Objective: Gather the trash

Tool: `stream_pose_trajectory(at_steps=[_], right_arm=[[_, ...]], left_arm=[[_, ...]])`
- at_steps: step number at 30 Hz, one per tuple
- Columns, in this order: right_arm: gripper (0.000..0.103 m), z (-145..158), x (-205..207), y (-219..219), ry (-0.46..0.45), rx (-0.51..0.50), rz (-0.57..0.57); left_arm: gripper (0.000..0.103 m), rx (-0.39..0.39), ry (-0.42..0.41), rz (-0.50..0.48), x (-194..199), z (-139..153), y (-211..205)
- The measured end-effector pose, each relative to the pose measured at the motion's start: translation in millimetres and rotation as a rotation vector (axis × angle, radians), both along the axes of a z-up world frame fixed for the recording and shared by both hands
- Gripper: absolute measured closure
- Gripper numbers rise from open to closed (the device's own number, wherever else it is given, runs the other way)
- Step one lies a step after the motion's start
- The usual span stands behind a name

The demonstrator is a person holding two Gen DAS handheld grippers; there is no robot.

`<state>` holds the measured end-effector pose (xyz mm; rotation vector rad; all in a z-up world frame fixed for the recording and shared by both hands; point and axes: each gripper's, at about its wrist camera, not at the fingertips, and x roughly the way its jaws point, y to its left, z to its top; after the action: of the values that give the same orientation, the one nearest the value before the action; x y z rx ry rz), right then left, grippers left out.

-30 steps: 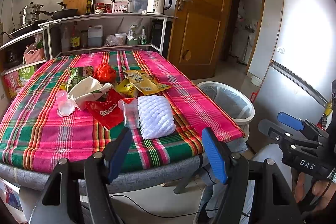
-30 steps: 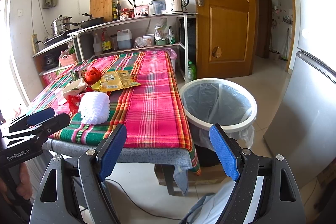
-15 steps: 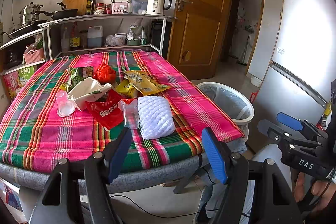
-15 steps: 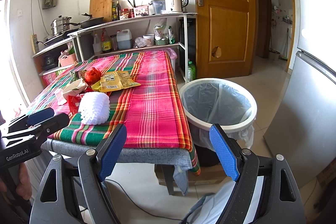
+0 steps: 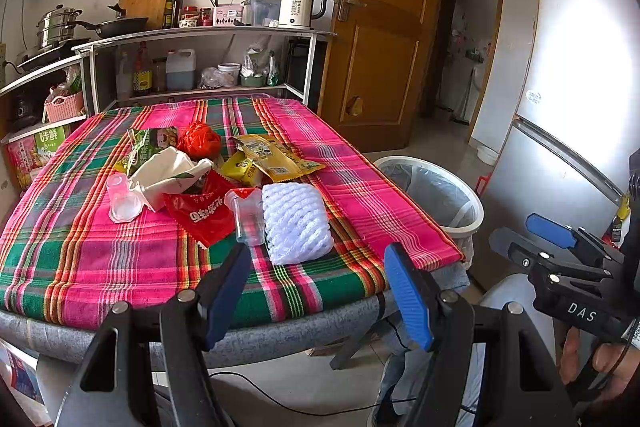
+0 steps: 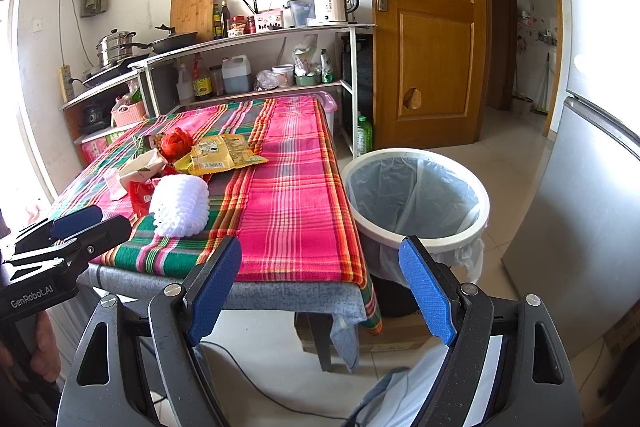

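Trash lies in a heap on the plaid tablecloth (image 5: 80, 259): a white foam net (image 5: 294, 223), a red wrapper (image 5: 200, 213), clear plastic cups (image 5: 248, 215), yellow snack bags (image 5: 272, 157), a white paper bag (image 5: 168, 173), a red plastic ball (image 5: 199, 141) and a green packet (image 5: 150, 143). A white bin (image 6: 416, 199) with a clear liner stands on the floor right of the table. My left gripper (image 5: 318, 287) is open and empty, before the table's near edge. My right gripper (image 6: 322, 281) is open and empty, between table corner and bin.
A shelf unit (image 5: 200, 39) with kettle, pans and bottles stands behind the table. A wooden door (image 6: 424, 27) is at the back. A silver fridge (image 5: 568, 107) stands to the right of the bin. A cardboard box (image 6: 396, 335) sits under the table.
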<state>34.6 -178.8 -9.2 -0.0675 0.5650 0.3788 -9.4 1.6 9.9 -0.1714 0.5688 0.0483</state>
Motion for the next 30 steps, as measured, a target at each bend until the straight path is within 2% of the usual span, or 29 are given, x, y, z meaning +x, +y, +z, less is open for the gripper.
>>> stream_pose_trajectory(at_steps=[16,30], right_arm=[[0.022,-4.1,4.8,7.1,0.012,-0.008,0.022],[0.024,-6.3,34.3,66.4,0.063,-0.004,0.181]], left_arm=[[0.032,0.008,0.008,0.008,0.6,-1.9,3.9],[0.032,-0.062,0.028,0.116,9.7,-15.3,65.6]])
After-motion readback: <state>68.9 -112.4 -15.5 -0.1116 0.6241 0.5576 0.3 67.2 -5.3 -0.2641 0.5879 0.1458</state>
